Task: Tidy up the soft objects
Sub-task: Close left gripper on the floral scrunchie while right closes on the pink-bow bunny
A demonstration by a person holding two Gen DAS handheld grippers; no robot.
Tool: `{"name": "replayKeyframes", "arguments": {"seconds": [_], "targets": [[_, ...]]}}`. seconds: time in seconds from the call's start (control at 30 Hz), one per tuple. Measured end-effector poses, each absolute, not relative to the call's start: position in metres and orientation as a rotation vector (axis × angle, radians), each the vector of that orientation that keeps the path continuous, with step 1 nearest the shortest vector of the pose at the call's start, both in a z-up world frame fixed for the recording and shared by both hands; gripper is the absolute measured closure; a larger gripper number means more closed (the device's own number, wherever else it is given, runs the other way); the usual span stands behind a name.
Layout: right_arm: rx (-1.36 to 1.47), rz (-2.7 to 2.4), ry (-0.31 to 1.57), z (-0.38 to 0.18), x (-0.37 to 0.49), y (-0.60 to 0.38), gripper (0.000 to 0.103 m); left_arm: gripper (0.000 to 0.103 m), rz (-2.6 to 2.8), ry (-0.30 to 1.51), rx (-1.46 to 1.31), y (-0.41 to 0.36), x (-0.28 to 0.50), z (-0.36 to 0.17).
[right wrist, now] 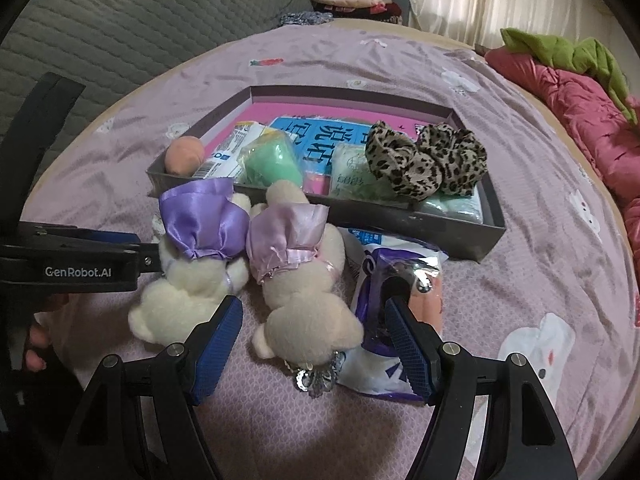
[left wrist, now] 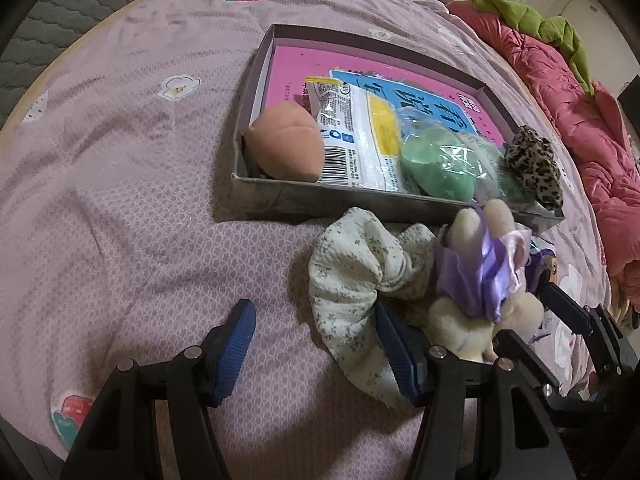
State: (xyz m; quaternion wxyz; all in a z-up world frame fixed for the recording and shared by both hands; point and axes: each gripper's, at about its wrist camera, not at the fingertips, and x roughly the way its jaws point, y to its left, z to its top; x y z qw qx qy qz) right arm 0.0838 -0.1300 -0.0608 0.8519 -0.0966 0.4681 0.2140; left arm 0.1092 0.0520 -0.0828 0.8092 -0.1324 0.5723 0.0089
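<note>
Left wrist view looks steeply down on a mauve bedsheet [left wrist: 120, 160], with the left gripper [left wrist: 316, 344] hanging over it, jaws standing wide apart and nothing between the blue pads. Its right-hand pad lies over the edge of a floral scrunchie [left wrist: 352, 276], which sits crumpled on the sheet just in front of a shallow grey box [left wrist: 280, 196]; the other pad hovers above bare sheet. Right wrist view shows the right gripper [right wrist: 314, 348] also pitched downward, jaws spread, with a cream plush in a pink satin dress [right wrist: 304, 292] lying on the sheet in the gap between the pads, apparently touched by neither (the fisheye makes the clearance hard to judge). Just beside it, to the picture's left, lies a second plush in a purple satin dress [right wrist: 192, 264], with the tip of the left gripper at its side. Behind the right-hand pad lies a purple and white packet [right wrist: 384, 280], touching the box's near wall. Inside the box are a peach plush [left wrist: 284, 148], a white sachet with a barcode [left wrist: 352, 136], a green bagged item [left wrist: 440, 160] and a leopard scrunchie [right wrist: 424, 164]. Fingers [right wrist: 34, 344] of the person's hand show at the lower left edge of the right wrist view, beneath the left gripper's handle.
</note>
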Motion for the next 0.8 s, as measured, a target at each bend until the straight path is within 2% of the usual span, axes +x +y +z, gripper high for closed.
{"name": "replayKeyframes", "arguments": {"seconds": [0.4, 0.53, 0.6, 0.8], "targets": [[-0.281, 0.469, 0.982, -0.076, 0.089, -0.111, 0.029, 0.041, 0.022, 1.225, -0.260, 0.047, 0.124, -0.090], [-0.278, 0.469, 0.994, -0.080, 0.094, -0.109, 0.040, 0.041, 0.017, 1.225, -0.258, 0.047, 0.127, -0.092], [-0.266, 0.456, 1.000, -0.081, 0.098, -0.111, 0.055, 0.042, 0.014, 1.223, -0.261, 0.048, 0.128, -0.091], [-0.202, 0.474, 1.022, -0.081, 0.100, -0.117, 0.061, 0.055, 0.008, 1.218, -0.317, 0.057, 0.129, -0.092]]}}
